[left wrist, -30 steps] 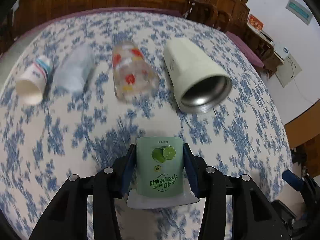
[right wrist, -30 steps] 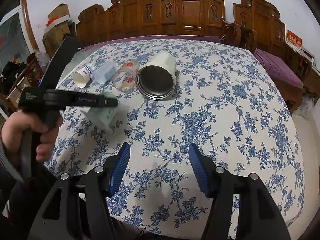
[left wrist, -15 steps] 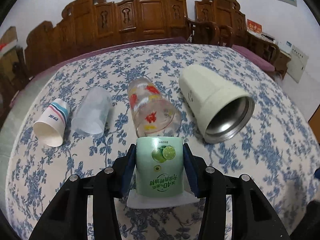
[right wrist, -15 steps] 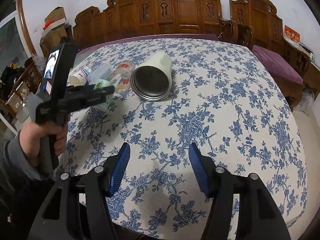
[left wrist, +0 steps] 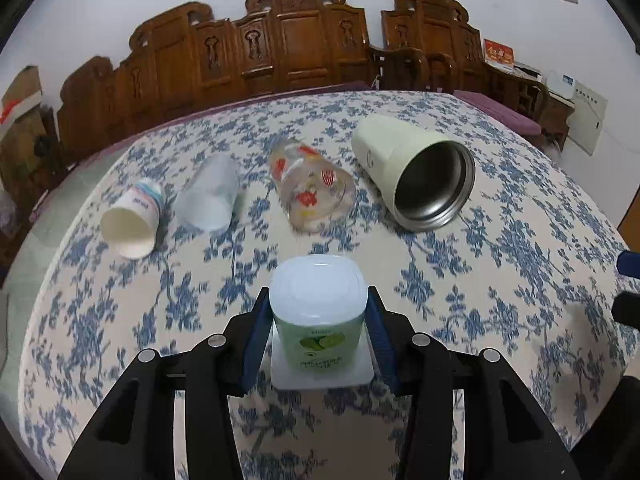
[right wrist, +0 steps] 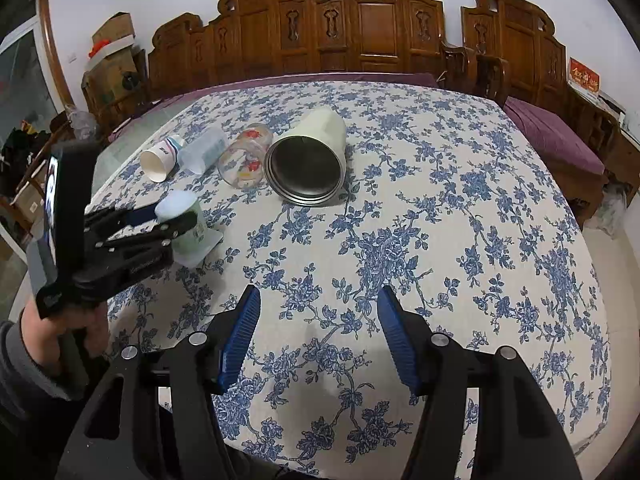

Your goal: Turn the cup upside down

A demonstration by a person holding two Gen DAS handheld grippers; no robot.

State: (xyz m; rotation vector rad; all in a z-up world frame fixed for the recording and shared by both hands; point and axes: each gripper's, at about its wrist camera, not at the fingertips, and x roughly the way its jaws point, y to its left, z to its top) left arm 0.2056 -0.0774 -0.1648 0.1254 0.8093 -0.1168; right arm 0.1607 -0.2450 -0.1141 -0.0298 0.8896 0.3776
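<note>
My left gripper (left wrist: 318,332) is shut on a green plastic cup with a lime label (left wrist: 318,320). The cup stands upside down, its white base up and its wide square rim on the tablecloth. It also shows in the right wrist view (right wrist: 188,228), held by the left gripper (right wrist: 166,226) at the table's left side. My right gripper (right wrist: 318,334) is open and empty above the near middle of the table.
Four cups lie on their sides in a row behind: a white paper cup (left wrist: 132,220), a clear plastic cup (left wrist: 210,196), a printed glass (left wrist: 312,188) and a cream steel-lined tumbler (left wrist: 416,172). Carved wooden chairs (left wrist: 292,40) ring the round table (right wrist: 480,240).
The left gripper turned the green cup from lying level to base up and brought it down to the tablecloth. The right gripper stayed in place.
</note>
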